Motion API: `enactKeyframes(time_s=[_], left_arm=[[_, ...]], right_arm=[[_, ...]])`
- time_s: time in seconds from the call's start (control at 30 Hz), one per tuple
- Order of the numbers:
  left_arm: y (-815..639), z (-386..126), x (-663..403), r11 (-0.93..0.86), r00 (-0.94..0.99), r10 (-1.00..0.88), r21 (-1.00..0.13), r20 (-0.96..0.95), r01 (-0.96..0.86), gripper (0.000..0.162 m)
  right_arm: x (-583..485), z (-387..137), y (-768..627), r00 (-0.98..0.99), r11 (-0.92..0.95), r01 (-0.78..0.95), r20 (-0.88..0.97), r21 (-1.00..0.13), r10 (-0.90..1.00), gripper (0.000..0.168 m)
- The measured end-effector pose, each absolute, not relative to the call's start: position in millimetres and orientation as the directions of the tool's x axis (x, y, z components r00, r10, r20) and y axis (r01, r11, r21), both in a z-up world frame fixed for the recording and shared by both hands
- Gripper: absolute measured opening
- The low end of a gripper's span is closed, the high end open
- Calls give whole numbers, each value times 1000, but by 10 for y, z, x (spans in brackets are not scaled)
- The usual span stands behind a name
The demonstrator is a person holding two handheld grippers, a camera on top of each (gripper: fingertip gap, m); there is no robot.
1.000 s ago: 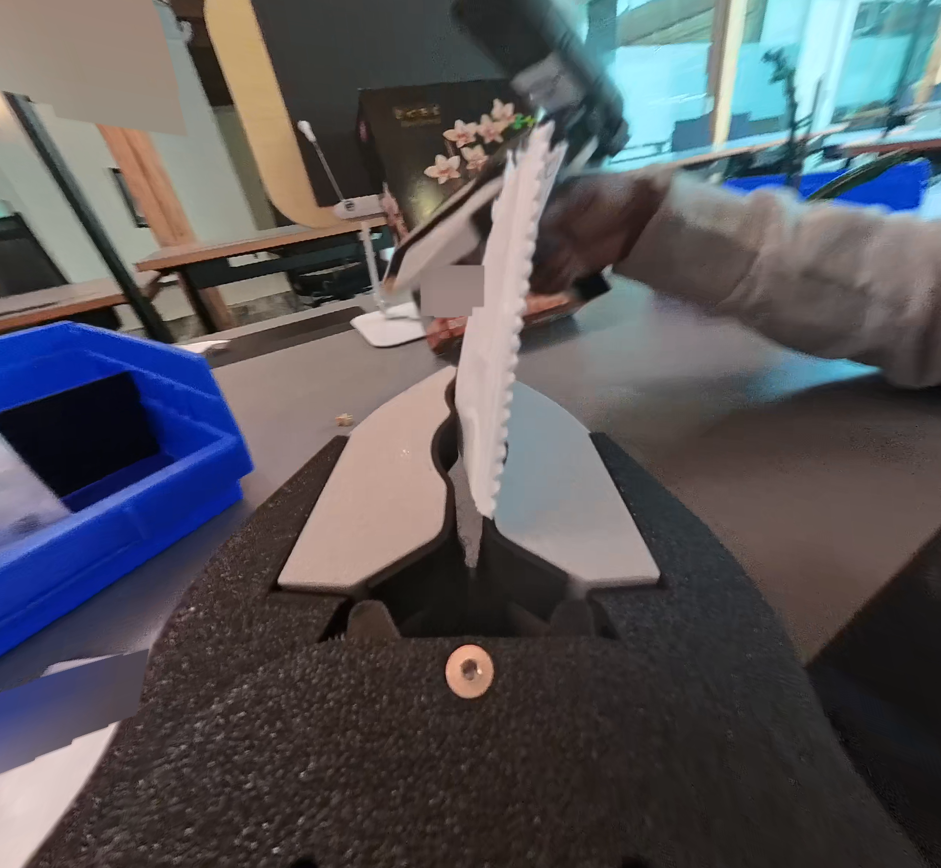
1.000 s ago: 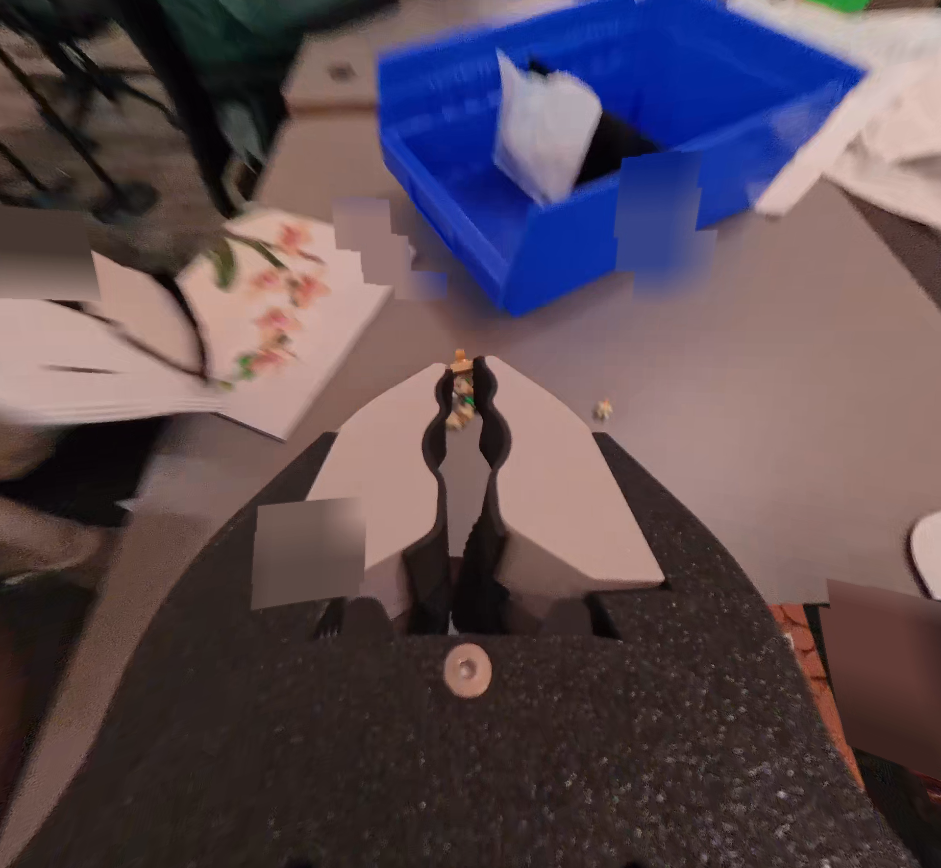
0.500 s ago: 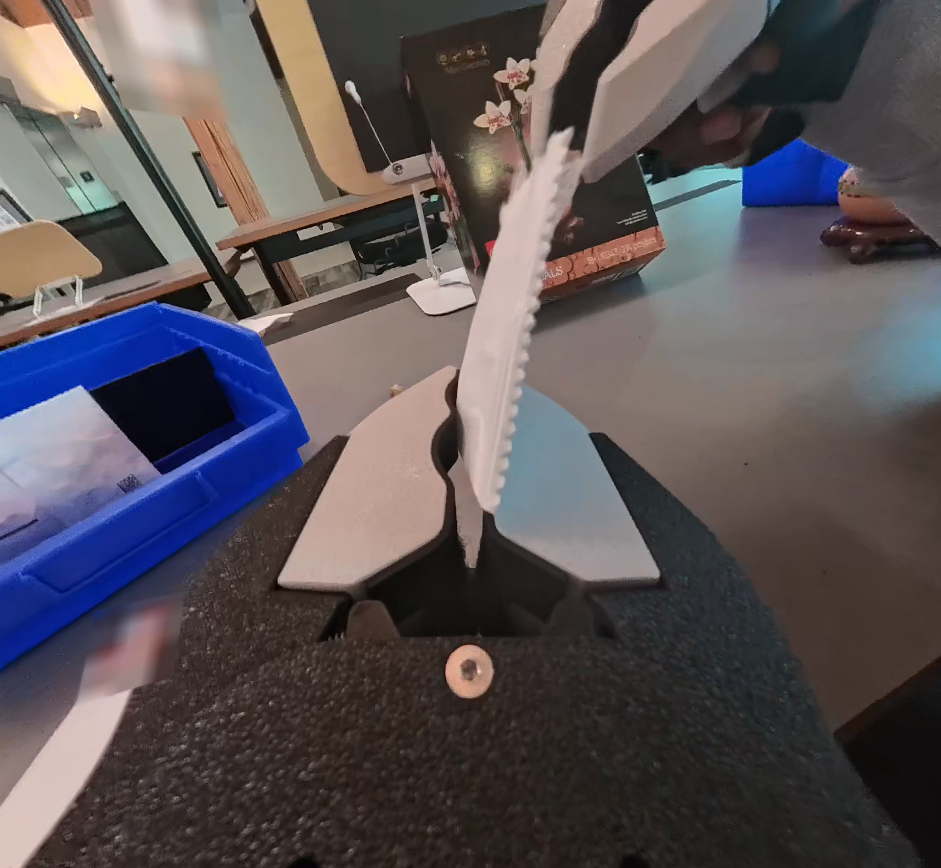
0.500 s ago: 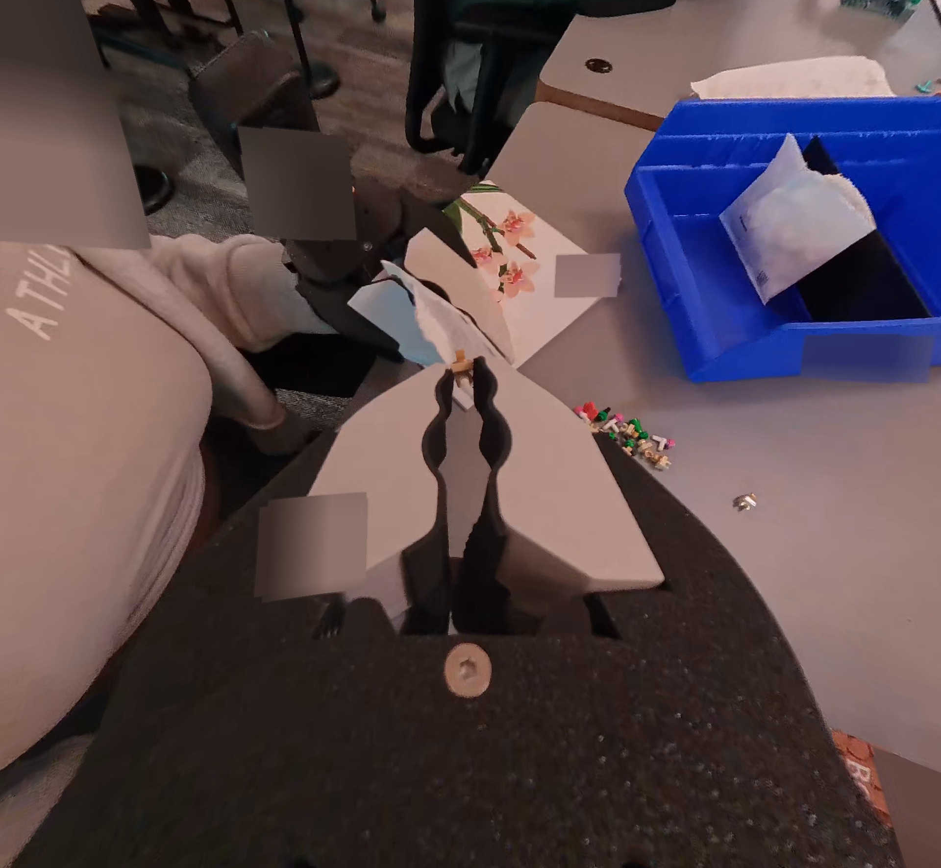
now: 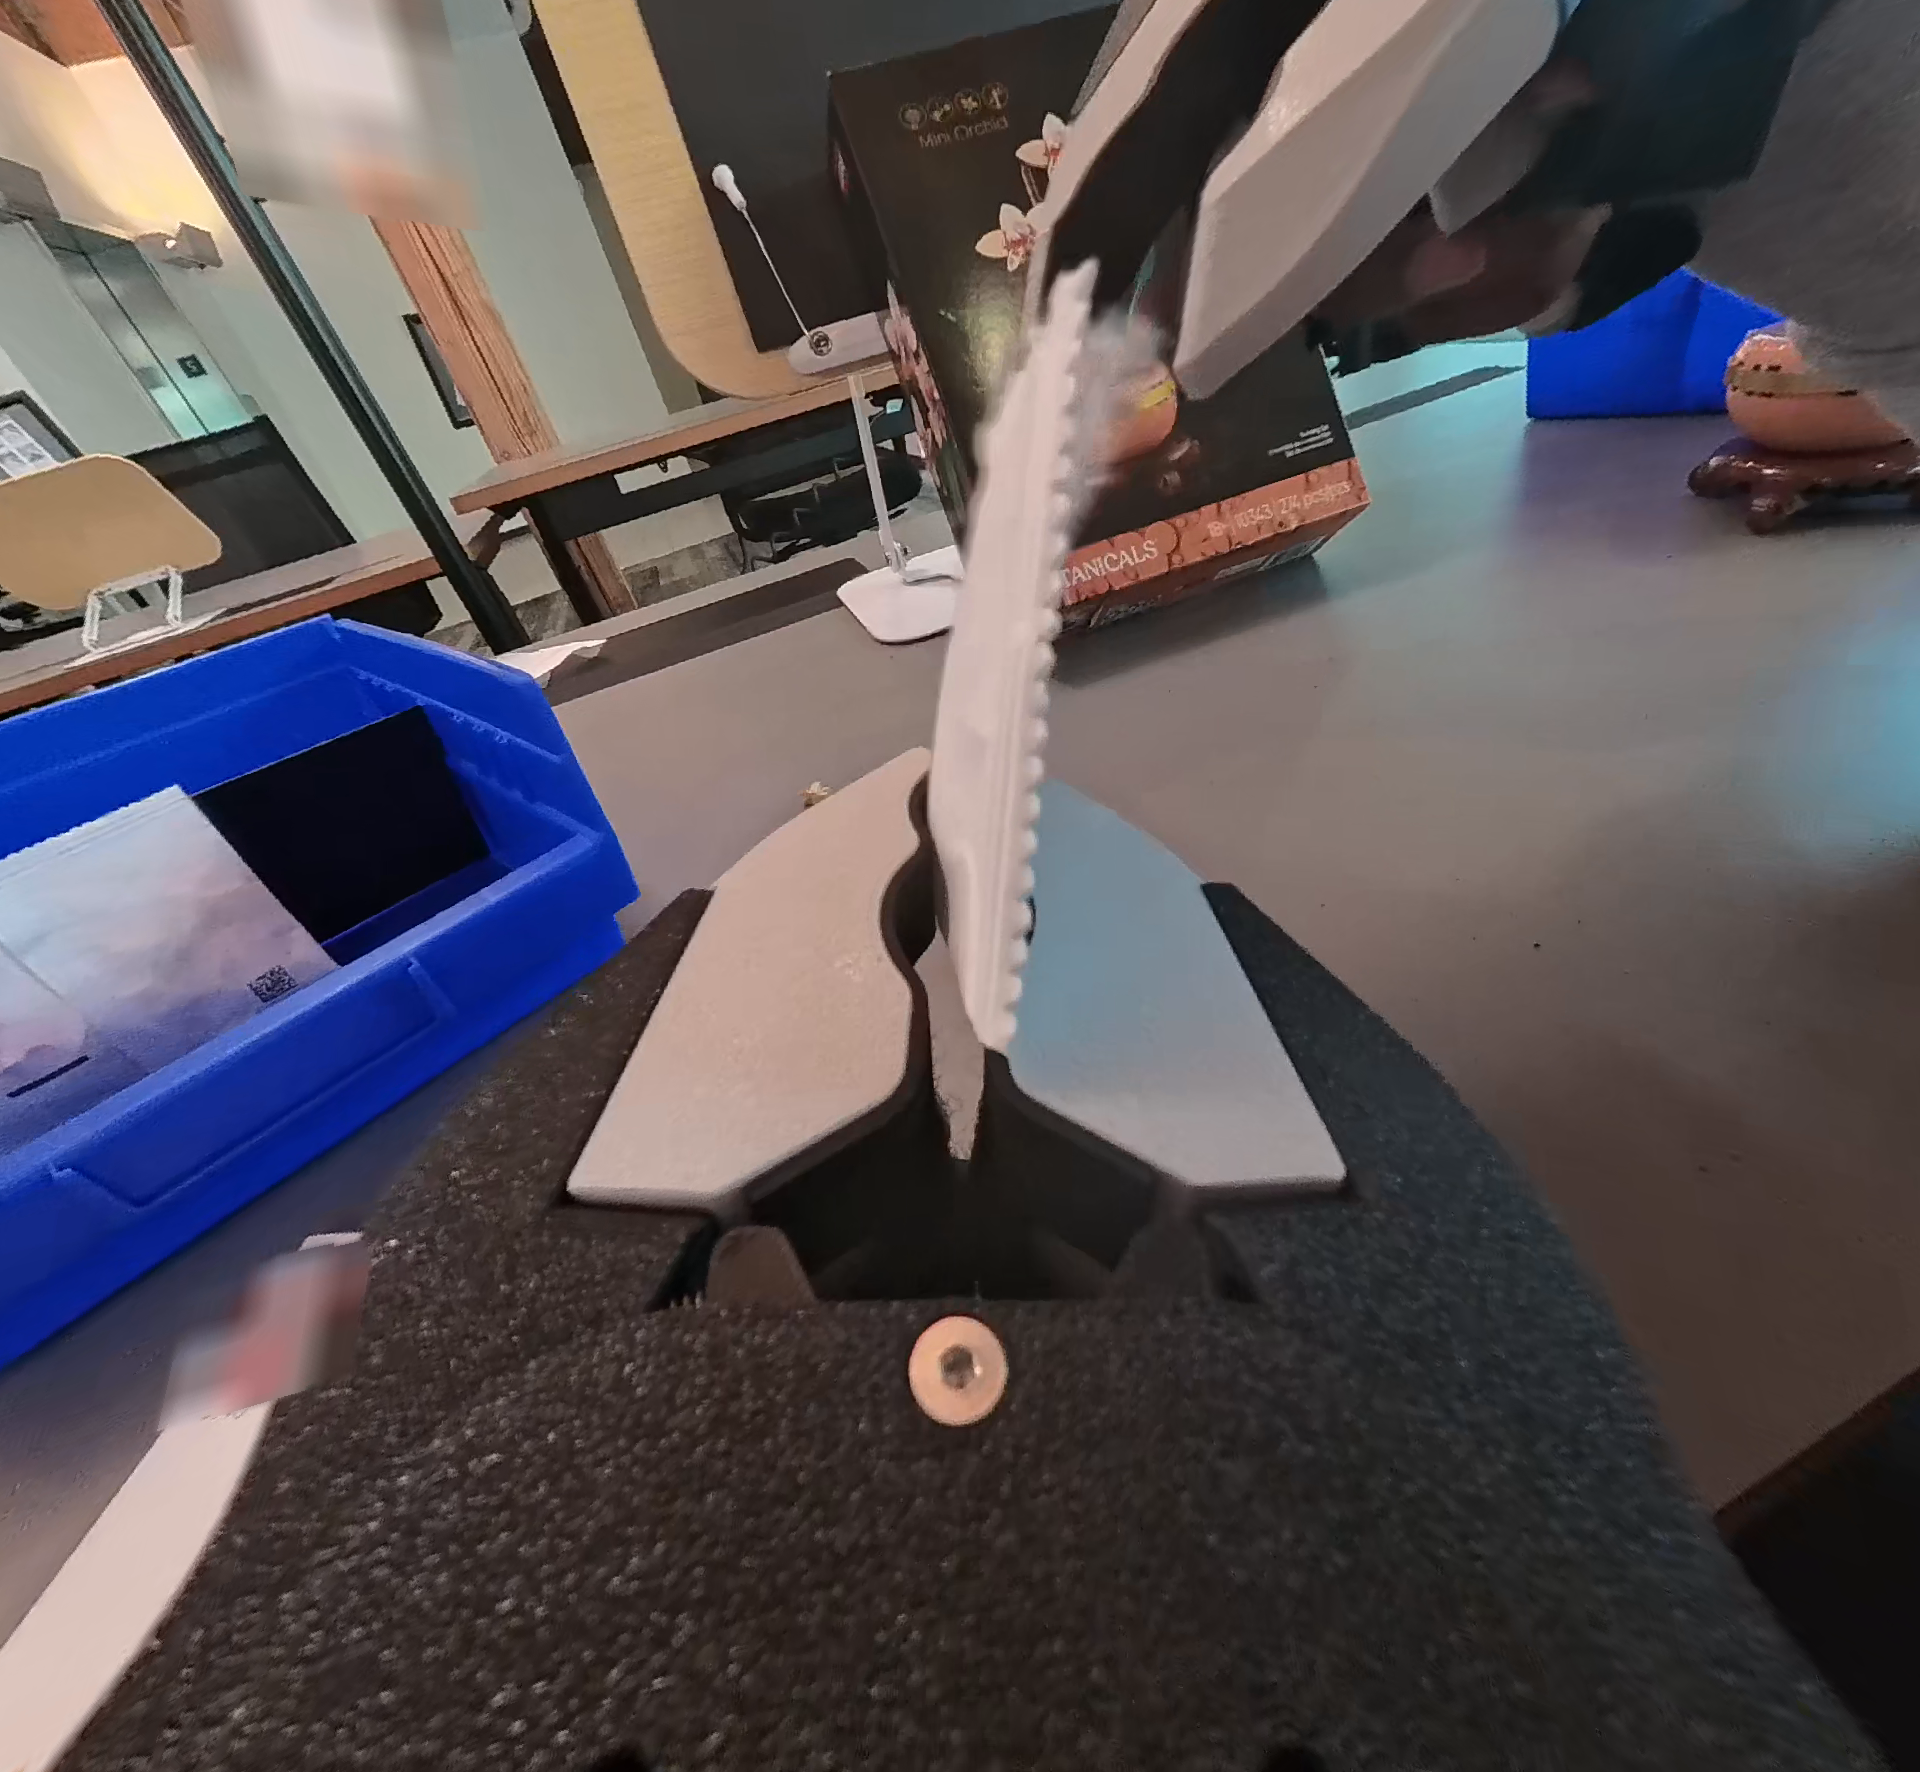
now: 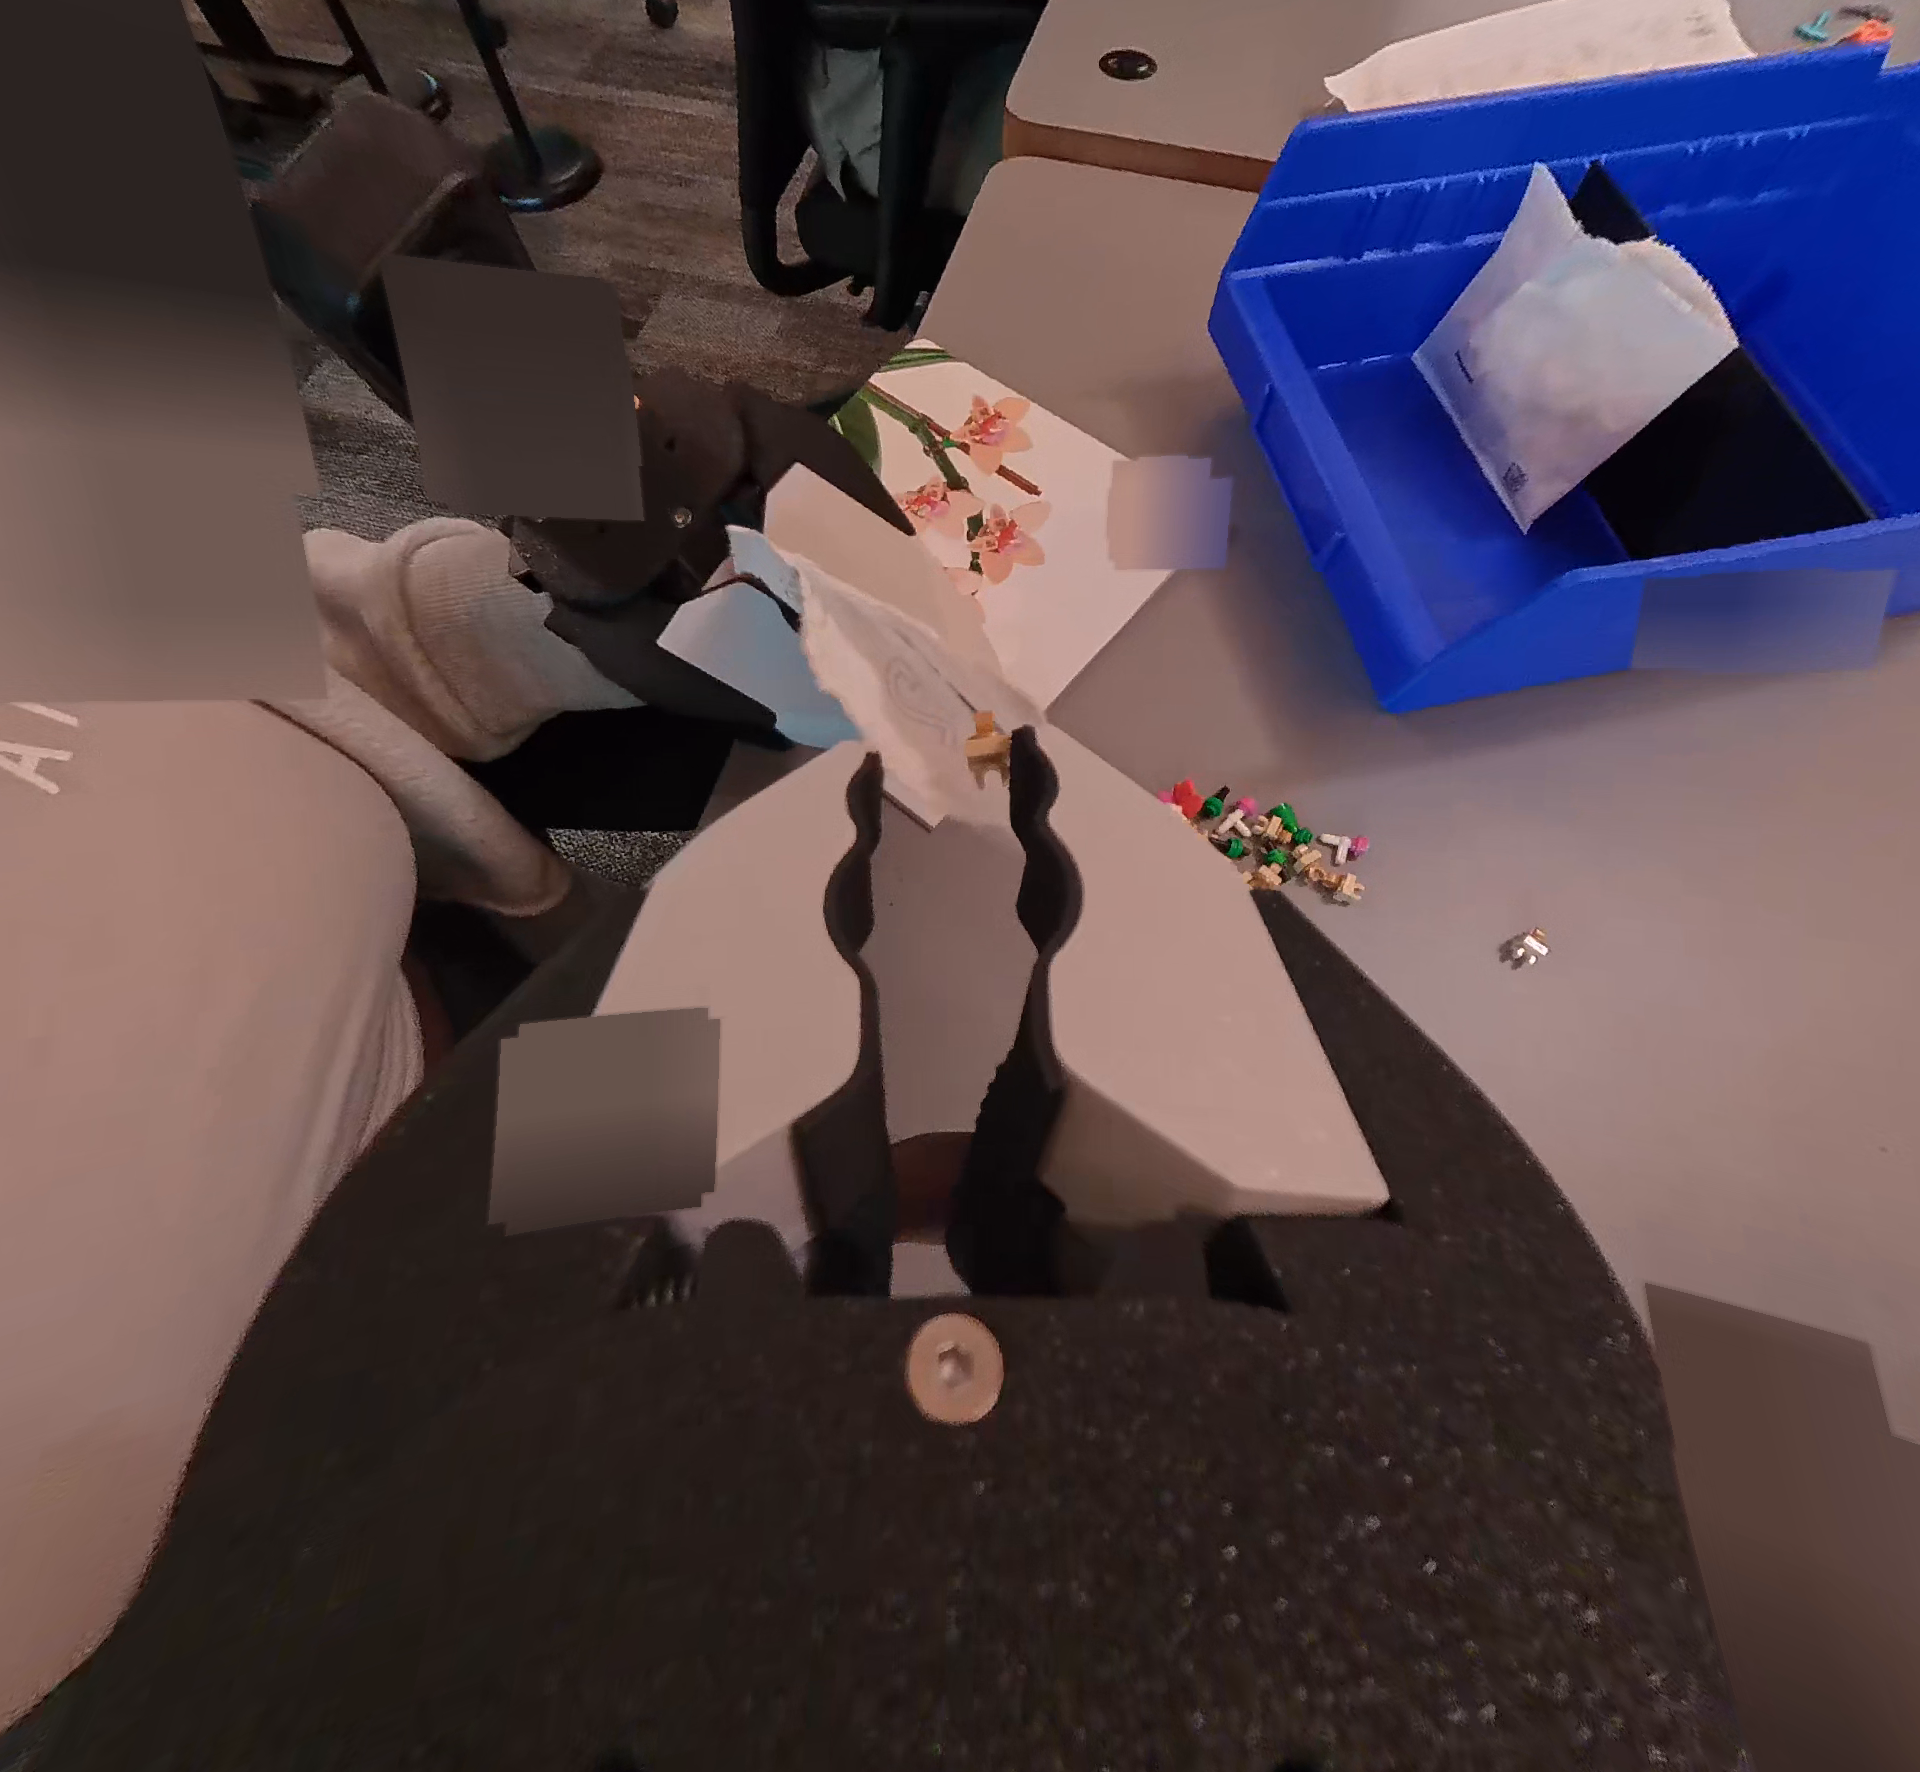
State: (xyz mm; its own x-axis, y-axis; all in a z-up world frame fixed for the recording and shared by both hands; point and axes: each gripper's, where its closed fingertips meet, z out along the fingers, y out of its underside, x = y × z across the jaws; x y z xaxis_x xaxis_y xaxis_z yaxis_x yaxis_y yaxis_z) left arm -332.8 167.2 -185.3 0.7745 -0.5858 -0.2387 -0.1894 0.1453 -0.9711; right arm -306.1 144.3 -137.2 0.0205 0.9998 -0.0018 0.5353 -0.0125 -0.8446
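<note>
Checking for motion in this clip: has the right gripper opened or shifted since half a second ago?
Yes. The right gripper now stands open, jaws wider apart, with the white paper bag at its tips; against the blue bin it has barely shifted.

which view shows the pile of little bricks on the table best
The right wrist view. It looks down on the table, and the brick pile lies in the open just right of the right gripper, colours plain. The left wrist view does not show the pile.

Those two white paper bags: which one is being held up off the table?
The torn white bag clamped in the left gripper; the other white bag leans inside the blue bin.
</note>
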Motion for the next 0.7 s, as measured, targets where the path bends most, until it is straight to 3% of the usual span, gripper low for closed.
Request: enactKeyframes(time_s=[0.13, 0.3, 0.43, 0.5, 0.63, 0.7], left_arm=[[1644, -1822, -3306, 99, 772, -616, -987, -158, -123, 2], [1659, -1818, -3377, -24, 769, -638, -1000, 29, 17, 2], [1670, -1812, -3443, -123, 728, -654, -978, 206, 167, 1], [1678, -1800, -3490, -106, 732, -650, -978, 205, 180, 1], [1717, -1695, -3843, -5, 838, -539, -996, 81, 93, 1], [1706, -1607, -4056, 50, 884, -467, -997, 25, 55, 1]], right_arm=[[-3083, -1448, 1377, -31, 54, 592, 44, -804, 999, 50], [-3122, -1411, 1332, -94, 241, 580, 230, -778, 969, 57], [-3113, -1367, 1387, -124, 506, 557, 537, -658, 834, 59], [-3120, -1320, 1392, -110, 551, 538, 595, -638, 796, 57], [-3075, -1210, 1570, 20, 307, 402, 343, -863, 939, 39], [-3048, -1490, 1883, 82, 117, 424, 167, -898, 982, 38]])
